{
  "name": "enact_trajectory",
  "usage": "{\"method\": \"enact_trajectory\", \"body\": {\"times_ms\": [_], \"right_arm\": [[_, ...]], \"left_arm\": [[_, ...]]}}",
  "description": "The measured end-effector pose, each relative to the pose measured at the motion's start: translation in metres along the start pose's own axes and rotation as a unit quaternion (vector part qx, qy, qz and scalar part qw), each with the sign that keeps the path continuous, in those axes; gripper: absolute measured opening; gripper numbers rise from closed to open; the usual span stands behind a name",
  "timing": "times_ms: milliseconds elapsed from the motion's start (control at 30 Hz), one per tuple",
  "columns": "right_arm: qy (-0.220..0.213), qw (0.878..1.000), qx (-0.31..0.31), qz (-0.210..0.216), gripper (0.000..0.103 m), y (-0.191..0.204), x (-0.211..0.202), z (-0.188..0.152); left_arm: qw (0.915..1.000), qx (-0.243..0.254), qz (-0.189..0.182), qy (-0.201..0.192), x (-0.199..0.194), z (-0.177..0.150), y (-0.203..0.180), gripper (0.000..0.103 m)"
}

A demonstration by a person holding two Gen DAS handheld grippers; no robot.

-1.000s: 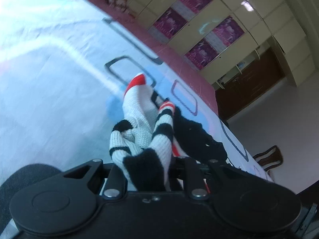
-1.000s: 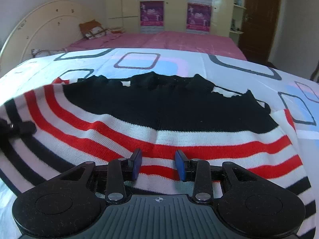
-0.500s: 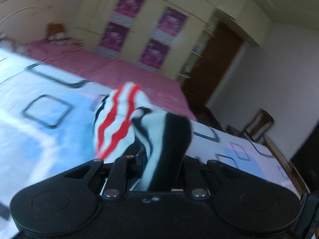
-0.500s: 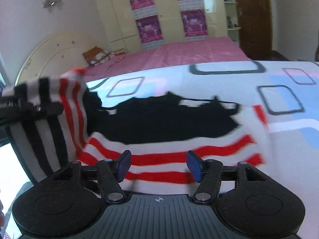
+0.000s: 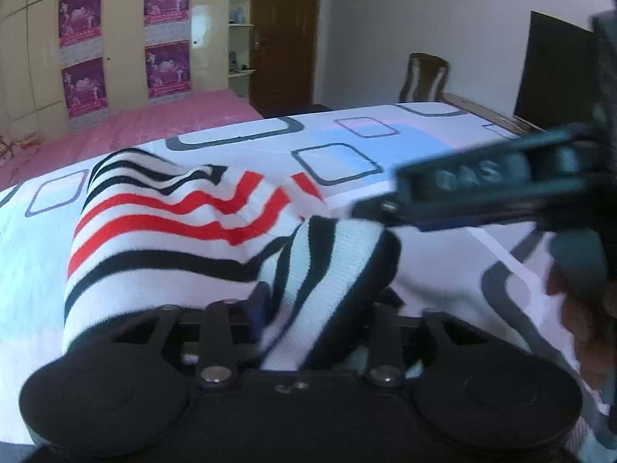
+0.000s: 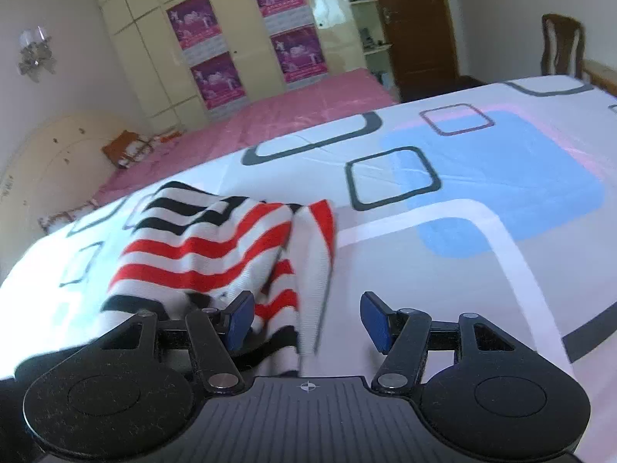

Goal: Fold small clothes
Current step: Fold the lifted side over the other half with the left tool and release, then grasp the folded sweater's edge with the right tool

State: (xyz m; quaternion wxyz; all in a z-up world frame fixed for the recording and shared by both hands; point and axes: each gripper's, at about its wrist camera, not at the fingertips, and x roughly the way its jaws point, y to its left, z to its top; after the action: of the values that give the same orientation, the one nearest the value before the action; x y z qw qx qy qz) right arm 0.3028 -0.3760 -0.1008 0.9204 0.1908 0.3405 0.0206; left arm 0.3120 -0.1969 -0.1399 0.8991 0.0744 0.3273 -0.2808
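1. The striped sweater (image 5: 166, 239) is a soft knit with white, black and red bands. I judge it light and floppy: it will sag and bunch where it is not supported, and it should not slip much on rubber pads.
2. It lies on the bed (image 6: 482, 270), bunched into a loose fold. In the right wrist view it is at about 10 o'clock from the right gripper (image 6: 306, 318). One narrow flap with red bands hangs toward the middle.
3. The left gripper (image 5: 320, 301) has a thick roll of the sweater between its fingers, with a black edge on the right side. Its jaws are opening now, and the cloth looks no more squeezed, so I think the hold is being released.
4. The right gripper is about half open. Its blue pads (image 6: 241, 320) stand apart; the flap lies just beside the left pad, but nothing is pinched.
5. For the next hold I would take a flat edge or a corner, through one or two layers only. A thick roll will spring open again.
6. The bed sheet is smooth and thin, white with blue patches and dark rounded rectangles. The knit has a fine ribbed texture and wavy bands where it wrinkles.
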Motion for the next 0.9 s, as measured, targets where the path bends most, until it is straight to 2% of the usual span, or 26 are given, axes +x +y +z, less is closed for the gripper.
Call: {"method": "enact_trajectory", "body": {"times_ms": [100,233,367,433,533,600,700,767,900], "right_arm": [[0.014,0.999,0.009,0.032,0.060,0.008,0.004,0.002],[0.041,0.997,0.028,0.055,0.060,0.013,0.017,0.004],[0.050,0.995,0.054,0.064,0.060,0.010,0.023,0.008],[0.039,0.996,0.052,0.064,0.060,0.013,0.020,0.012],[0.020,0.997,0.032,0.061,0.061,0.022,0.018,0.019],[0.034,0.998,0.015,0.057,0.061,0.030,0.027,0.021],[0.077,0.996,-0.002,0.036,0.061,0.036,0.050,0.014],[0.090,0.996,-0.007,0.022,0.060,0.037,0.061,0.006],[0.094,0.995,-0.019,0.022,0.060,0.041,0.070,-0.005]], "left_arm": [[0.9997,-0.007,-0.021,0.004,-0.015,-0.005,0.000,0.062],[0.9993,0.002,-0.035,0.010,-0.036,-0.015,-0.006,0.063],[0.9994,-0.009,-0.032,0.008,-0.056,-0.018,0.013,0.063],[0.9994,-0.027,-0.023,0.002,-0.067,-0.018,0.023,0.063],[0.9982,-0.058,0.011,-0.011,-0.076,-0.014,0.044,0.065],[0.9952,-0.092,0.031,-0.016,-0.078,-0.011,0.063,0.065],[0.9894,-0.134,0.055,-0.013,-0.070,-0.001,0.088,0.065],[0.9872,-0.144,0.066,-0.015,-0.063,0.004,0.097,0.065],[0.9858,-0.150,0.074,-0.009,-0.048,0.007,0.106,0.065]]}}
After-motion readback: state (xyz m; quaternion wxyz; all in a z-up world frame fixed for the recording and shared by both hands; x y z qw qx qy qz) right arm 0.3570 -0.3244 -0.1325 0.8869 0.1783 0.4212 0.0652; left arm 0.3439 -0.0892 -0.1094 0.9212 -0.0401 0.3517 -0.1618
